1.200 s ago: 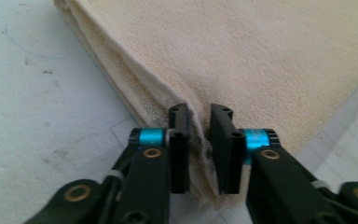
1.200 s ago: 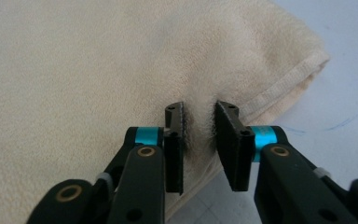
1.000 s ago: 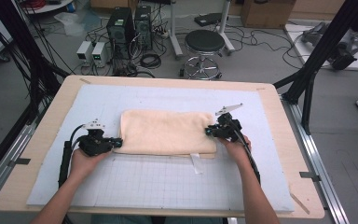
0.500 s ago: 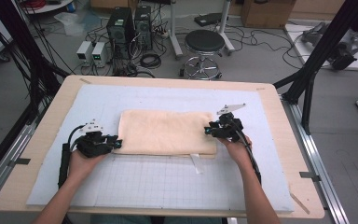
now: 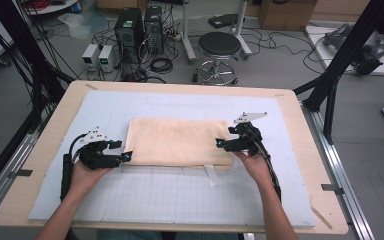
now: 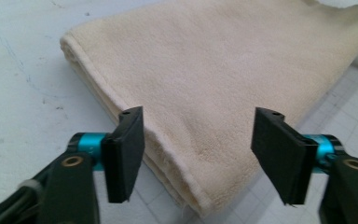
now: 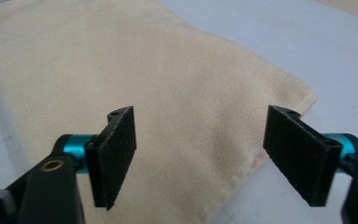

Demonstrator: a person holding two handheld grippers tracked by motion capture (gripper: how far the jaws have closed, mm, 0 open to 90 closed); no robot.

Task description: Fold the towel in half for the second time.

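A folded cream towel (image 5: 177, 141) lies flat in the middle of the pale blue mat (image 5: 190, 200). My left gripper (image 5: 125, 154) sits at the towel's near left corner, and my right gripper (image 5: 220, 144) hovers over its near right corner. Both have just been opening. In the left gripper view the jaws (image 6: 196, 156) stand wide apart over the folded corner of the towel (image 6: 223, 70), not pressing it. In the right gripper view the jaws (image 7: 200, 158) are spread above the towel (image 7: 135, 79) near its edge, touching nothing.
A white tag (image 5: 210, 175) sticks out from the towel's near edge onto the gridded mat. The wooden table's rim (image 5: 320, 150) frames the mat. Beyond the table stand a stool (image 5: 220, 50), computer cases (image 5: 140, 30) and cables on the floor.
Both grippers have opened and let go of the towel's near corners. The right gripper has lifted slightly; the towel now lies flat.
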